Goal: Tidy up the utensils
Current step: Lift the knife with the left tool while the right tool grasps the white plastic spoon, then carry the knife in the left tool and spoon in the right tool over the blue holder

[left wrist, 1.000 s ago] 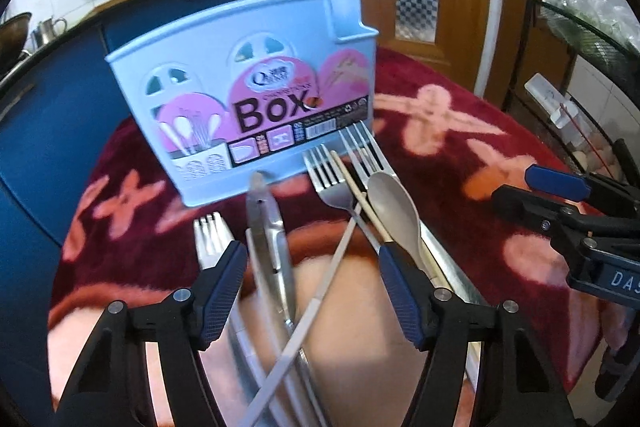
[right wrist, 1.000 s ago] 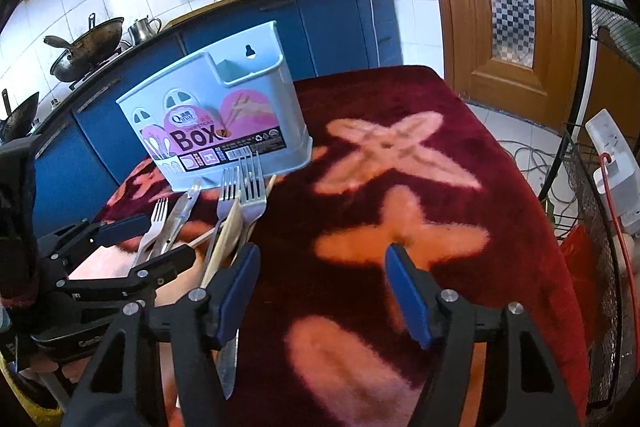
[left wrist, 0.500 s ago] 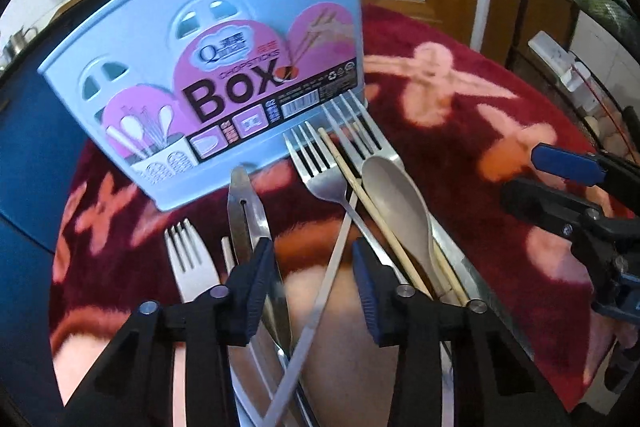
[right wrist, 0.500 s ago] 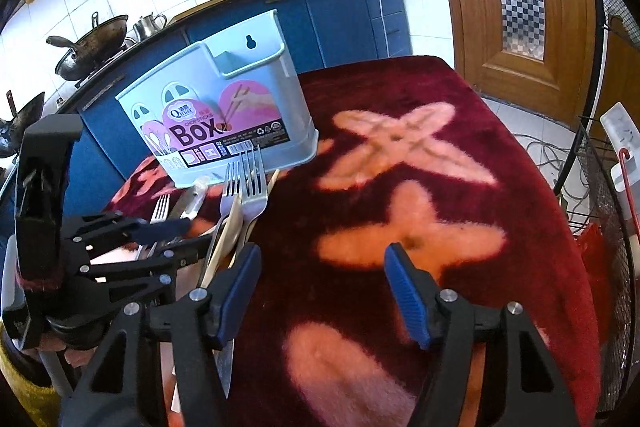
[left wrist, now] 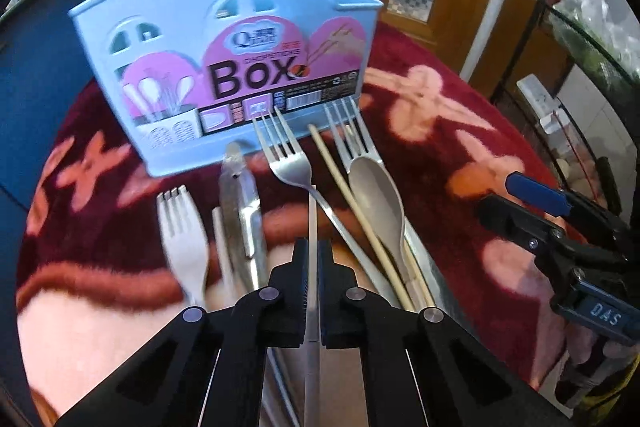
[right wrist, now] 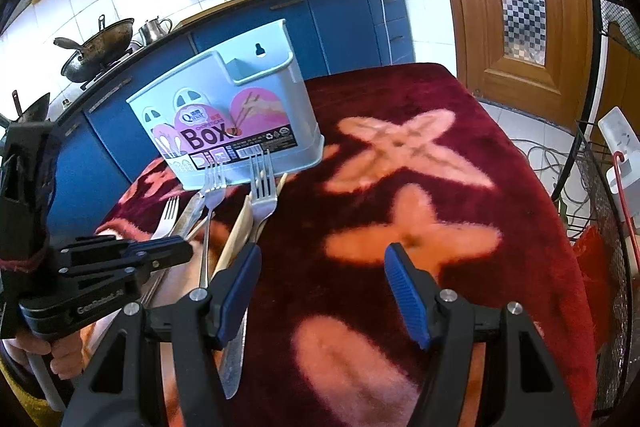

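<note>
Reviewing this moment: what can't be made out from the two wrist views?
- Inside of the blue box: hidden by its own front wall in both views.
- Handles of the utensils: cut off behind the left gripper and the bottom edge, left wrist view.
- The thin thing in the left gripper: its far end runs under the fork.

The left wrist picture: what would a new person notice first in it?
First, the pale blue box with its pink label, standing upright on the red cloth. Next, the forks, spoon and chopsticks lying in front of it. Nearest, the left gripper is shut on one thin utensil handle.
</note>
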The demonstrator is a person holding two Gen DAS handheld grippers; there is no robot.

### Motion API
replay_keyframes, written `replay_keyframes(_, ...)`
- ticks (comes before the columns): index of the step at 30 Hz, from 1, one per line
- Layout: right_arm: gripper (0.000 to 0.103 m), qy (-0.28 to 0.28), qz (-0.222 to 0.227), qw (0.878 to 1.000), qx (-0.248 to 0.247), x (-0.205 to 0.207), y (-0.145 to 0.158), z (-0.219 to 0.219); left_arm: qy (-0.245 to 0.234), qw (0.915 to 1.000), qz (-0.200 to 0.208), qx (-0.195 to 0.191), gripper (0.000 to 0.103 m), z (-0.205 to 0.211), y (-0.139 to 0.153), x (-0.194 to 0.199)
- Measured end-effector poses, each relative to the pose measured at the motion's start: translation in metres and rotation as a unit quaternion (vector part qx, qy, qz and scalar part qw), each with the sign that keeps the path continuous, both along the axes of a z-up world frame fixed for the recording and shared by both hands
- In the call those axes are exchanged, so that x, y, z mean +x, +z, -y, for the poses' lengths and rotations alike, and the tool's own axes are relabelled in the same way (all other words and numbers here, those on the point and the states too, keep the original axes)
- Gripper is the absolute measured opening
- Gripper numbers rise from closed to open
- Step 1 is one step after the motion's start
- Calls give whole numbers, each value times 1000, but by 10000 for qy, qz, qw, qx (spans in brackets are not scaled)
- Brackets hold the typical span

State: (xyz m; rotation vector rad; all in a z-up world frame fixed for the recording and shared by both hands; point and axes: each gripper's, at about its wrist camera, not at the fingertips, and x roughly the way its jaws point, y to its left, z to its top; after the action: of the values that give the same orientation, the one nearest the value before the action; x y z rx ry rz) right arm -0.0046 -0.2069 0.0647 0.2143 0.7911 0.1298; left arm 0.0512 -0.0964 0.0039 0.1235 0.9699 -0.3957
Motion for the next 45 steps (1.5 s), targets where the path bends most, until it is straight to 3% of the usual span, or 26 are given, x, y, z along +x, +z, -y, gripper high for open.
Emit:
replay_keyframes(10, 67, 149, 19, 9999, 15, -5, 5, -15, 439, 9986, 248, -184, 4, -43, 17, -26)
replay_keyframes(17, 43, 413, -264, 9988, 55, 9, 2, -39, 726, 9935, 645, -588, 4, -68, 34, -29)
replay_keyframes(24, 39, 553, -576, 9967, 112, 36, -5, -60, 766, 9890, 875, -909, 4, -84, 42, -28)
replay_keyframes(32, 10, 436, -930, 9947, 77, 64, -13, -64, 782, 9854, 967, -1159, 4, -98, 46, -22)
replay_keyframes(35, 8, 426, -989, 9939, 234, 67, -13, -60, 777, 9836, 1043, -1251, 4, -100, 50, -20)
replay_keyframes(41, 5, 488, -559, 9966, 359, 57, 11, -58, 796, 9768, 1210, -1578, 4, -103, 64, -14)
replay_keyframes(45, 5, 526, 96, 9979, 366, 43, 44, -59, 790, 9721, 1355, -1743, 4, -102, 77, -7)
